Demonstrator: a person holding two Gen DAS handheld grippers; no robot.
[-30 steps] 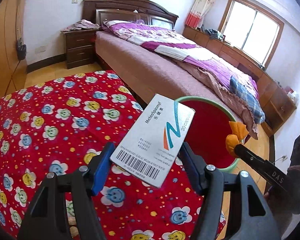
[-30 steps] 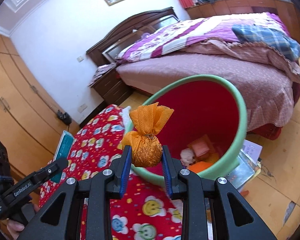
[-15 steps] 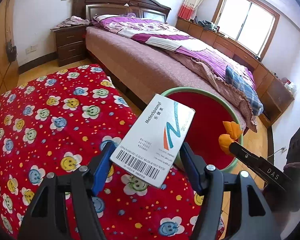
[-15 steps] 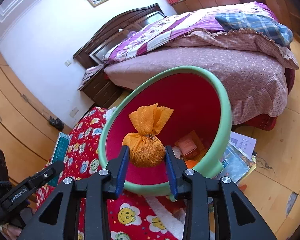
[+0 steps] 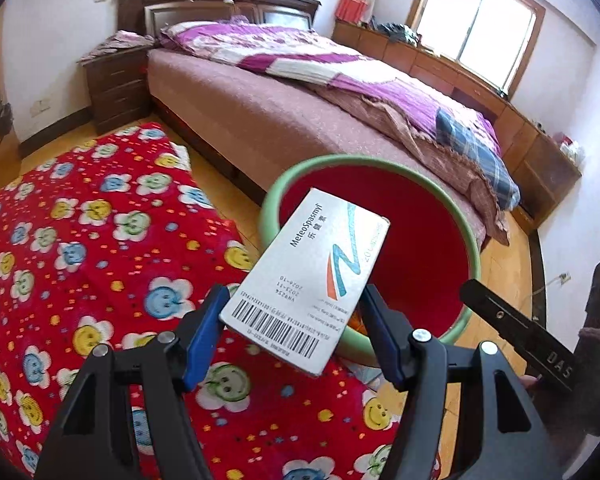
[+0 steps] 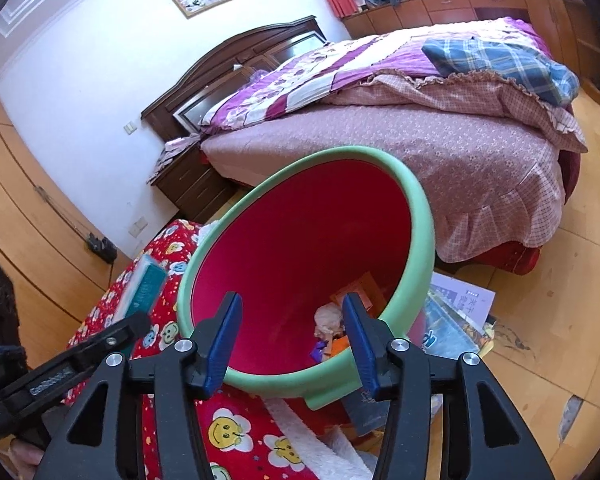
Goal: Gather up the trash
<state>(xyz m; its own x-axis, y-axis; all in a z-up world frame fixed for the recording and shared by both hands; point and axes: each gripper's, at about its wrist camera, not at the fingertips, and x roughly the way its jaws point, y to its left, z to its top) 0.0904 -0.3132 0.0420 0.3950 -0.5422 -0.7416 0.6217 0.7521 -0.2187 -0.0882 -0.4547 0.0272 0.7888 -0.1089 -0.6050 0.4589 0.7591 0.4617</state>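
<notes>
left gripper (image 5: 292, 330) clamping medicine box (image 5: 306, 286), bin (image 5: 474, 252) behind

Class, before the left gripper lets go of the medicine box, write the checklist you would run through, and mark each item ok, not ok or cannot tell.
1. Left gripper shut on the MeteoSpasmyl medicine box: ok.
2. Box over the mouth of the green-rimmed red bin: cannot tell; it overlaps the near rim in the left wrist view.
3. Right gripper open and holding nothing: ok.
4. Right gripper out of the drop path: not ok; its fingers frame the bin mouth.
5. Room in the bin: ok; trash lies only at the bottom.
6. Bin steady on the floor beside the red smiley blanket: cannot tell.
</notes>
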